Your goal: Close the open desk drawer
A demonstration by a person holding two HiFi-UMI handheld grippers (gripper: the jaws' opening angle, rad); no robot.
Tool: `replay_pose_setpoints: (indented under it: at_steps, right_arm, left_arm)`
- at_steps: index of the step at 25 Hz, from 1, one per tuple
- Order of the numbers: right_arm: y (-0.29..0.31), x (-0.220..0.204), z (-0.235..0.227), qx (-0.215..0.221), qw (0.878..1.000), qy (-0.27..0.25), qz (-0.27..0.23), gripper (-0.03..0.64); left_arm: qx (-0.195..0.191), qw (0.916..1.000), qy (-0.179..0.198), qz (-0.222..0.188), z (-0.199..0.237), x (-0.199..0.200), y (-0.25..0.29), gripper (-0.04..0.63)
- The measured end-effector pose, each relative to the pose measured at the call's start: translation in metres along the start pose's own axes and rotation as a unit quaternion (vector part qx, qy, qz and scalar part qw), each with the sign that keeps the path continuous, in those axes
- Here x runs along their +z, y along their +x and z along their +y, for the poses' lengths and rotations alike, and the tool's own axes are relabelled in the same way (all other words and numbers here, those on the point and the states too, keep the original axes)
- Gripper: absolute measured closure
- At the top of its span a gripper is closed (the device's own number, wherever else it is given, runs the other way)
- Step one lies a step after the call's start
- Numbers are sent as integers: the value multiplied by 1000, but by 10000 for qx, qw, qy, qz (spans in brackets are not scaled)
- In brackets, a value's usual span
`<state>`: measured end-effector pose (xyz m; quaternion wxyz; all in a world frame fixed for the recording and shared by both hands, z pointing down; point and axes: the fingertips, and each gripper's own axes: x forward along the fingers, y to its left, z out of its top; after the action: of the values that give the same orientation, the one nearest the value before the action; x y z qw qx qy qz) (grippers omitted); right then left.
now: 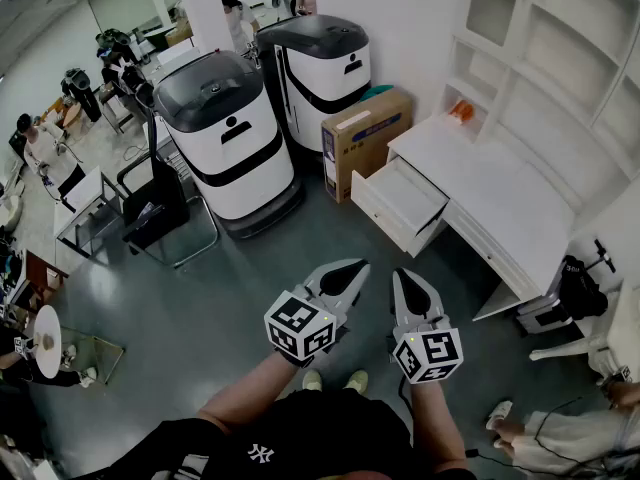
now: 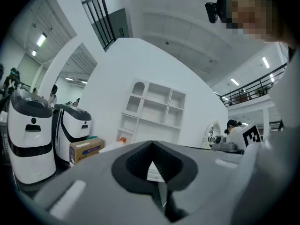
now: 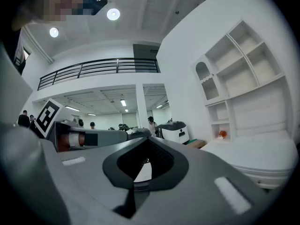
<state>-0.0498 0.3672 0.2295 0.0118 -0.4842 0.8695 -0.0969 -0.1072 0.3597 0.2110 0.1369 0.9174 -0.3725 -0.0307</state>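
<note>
White desk [image 1: 500, 193] sits at right against the wall, its drawer [image 1: 405, 200] pulled out toward the left over the grey floor; this is the task's thing, not yet closed. Left gripper [image 1: 356, 268] and right gripper [image 1: 402, 278] hover side by side near the person, well apart from the drawer front. Both pairs of jaws are clenched tip to tip with nothing between them, clear in each gripper view. Likely step: reach in and push the drawer front.

- **Risks, as judgement:**
  - A push at 1 end of the wide front could skew the drawer on its runners and jam it.
  - A narrow clenched tip could slide off the smooth white panel.
  - Too hard a shove could slam it and shake the small orange object [image 1: 460, 111] at the far end of the desk.
  - The cardboard box [image 1: 362, 140] stands just beside the drawer's far corner and could snag a gripper coming in from that side.
- **Containers:**
  - The drawer looks empty, showing only a bare white bottom.
  - The cardboard box is shut, so its contents are hidden.
  - The shelf unit [image 1: 560, 58] over the desk has bare compartments where visible.
  - 2 white-and-black machines [image 1: 225, 138] stand at far left with lids down.
</note>
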Motion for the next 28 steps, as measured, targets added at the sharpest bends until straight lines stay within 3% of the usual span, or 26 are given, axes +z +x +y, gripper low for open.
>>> replay_pose_setpoints:
  at_steps: [11, 18, 28]
  right_arm:
    - [-18, 5, -20, 42, 9997, 171, -170, 597]
    - [-29, 9, -53, -14, 9992, 214, -327, 597]
    - [-15, -10, -72, 62, 9996, 240, -136, 595]
  left_arm:
    - [-12, 10000, -60, -3, -14, -12, 11, 595]
    - [136, 9998, 134, -77, -9, -10, 25, 595]
    - [250, 9996, 117, 14, -1, -22, 44, 595]
